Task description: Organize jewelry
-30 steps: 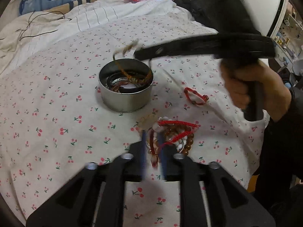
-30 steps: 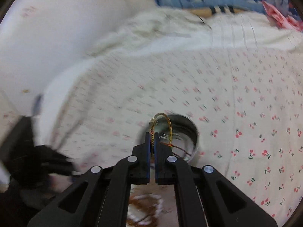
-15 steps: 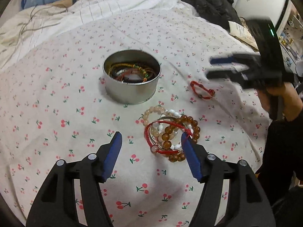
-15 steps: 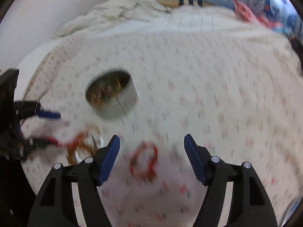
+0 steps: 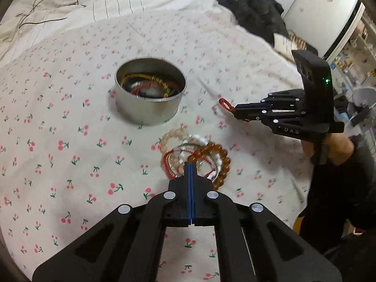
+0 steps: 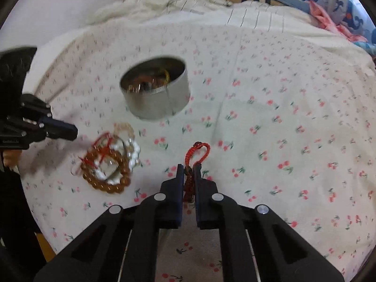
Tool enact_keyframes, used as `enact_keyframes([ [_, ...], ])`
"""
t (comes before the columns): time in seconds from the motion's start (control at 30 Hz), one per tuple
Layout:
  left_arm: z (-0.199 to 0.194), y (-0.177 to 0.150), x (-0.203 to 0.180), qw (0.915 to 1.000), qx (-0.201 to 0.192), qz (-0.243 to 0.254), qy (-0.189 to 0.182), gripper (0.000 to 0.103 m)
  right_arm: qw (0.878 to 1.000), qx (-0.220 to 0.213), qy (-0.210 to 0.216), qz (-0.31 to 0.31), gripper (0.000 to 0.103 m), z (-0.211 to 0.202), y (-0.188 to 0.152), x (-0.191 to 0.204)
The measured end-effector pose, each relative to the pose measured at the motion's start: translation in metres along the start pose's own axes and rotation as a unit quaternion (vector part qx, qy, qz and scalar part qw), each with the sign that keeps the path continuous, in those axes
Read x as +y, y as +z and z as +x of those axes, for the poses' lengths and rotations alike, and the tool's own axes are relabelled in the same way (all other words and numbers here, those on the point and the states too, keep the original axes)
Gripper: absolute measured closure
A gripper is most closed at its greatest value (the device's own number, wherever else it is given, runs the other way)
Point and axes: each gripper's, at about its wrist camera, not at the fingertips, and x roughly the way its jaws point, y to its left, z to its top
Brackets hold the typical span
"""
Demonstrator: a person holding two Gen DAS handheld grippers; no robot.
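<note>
right gripper is closing its jaws on the red braided cord bracelet, lying on the cherry-print sheet near the round tin; left gripper is fully closed at the pile of beaded bracelets, whether gripping one is unclear

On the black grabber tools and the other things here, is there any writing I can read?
"DAS": pale letters on the black body of the right gripper, seen from the left wrist view.
Nothing else readable: the metal tin, the cherry-print sheet and the blurred shelf items at the far right show no legible text.
</note>
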Motion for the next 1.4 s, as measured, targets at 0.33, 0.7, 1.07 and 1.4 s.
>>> enact_keyframes([
  [0.33, 0.037, 0.002, 0.017, 0.9992, 0.004, -0.040, -0.001, 0.042, 0.997, -0.058, 0.046, 0.028, 0.094, -0.023, 0.014, -0.001],
  [0.7, 0.019, 0.004, 0.010, 0.9975, -0.019, -0.037, -0.058, 0.091, 0.993, -0.088, 0.066, 0.046, 0.094, -0.034, 0.021, -0.004],
  [1.07, 0.034, -0.005, 0.022, 0.9961, 0.069, -0.032, 0.045, 0.091, 0.993, -0.089, 0.072, 0.041, 0.094, -0.033, 0.023, 0.003],
  [1.4, 0.031, -0.013, 0.019, 0.9968, 0.068, -0.040, 0.011, 0.049, 0.993, -0.083, 0.075, 0.033, 0.094, -0.029, 0.023, 0.010],
])
